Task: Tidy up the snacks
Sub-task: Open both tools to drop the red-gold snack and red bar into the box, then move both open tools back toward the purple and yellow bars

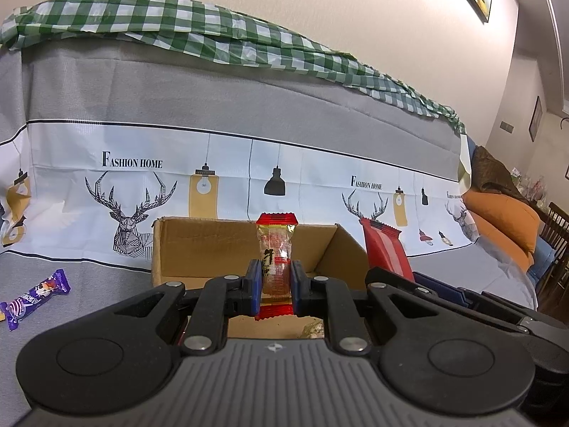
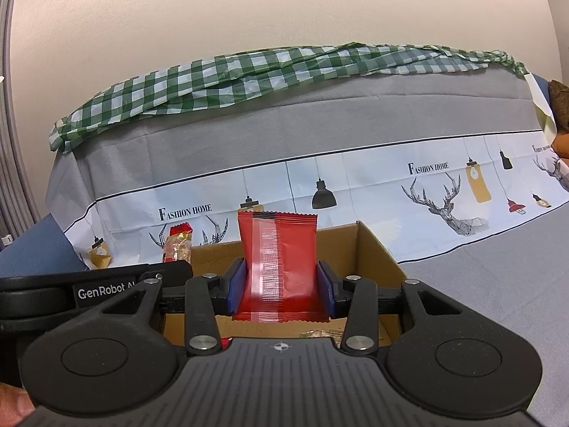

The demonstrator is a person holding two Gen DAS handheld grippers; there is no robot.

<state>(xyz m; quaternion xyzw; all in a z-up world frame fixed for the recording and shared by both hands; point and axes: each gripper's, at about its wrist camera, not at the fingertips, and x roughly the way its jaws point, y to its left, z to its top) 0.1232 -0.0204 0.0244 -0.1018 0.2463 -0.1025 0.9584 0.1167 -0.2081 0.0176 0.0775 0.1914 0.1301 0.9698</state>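
My left gripper [image 1: 274, 277] is shut on a narrow red-and-gold snack bar [image 1: 276, 249], held upright over the open cardboard box [image 1: 185, 245]. My right gripper [image 2: 281, 284] is shut on a wider red snack packet [image 2: 279, 267], also upright above the same cardboard box [image 2: 373, 252]. In the left wrist view the red packet [image 1: 386, 252] and the right gripper show at the right. In the right wrist view the red-and-gold bar [image 2: 177, 243] and the left gripper's body show at the left. A few snacks lie on the box floor, mostly hidden.
A purple snack bar [image 1: 33, 297] lies on the grey cloth left of the box. Behind the box rises a sofa back draped with a deer-print cover [image 1: 128, 213] and a green checked cloth [image 1: 177, 25]. An orange cushion [image 1: 505, 217] is at the far right.
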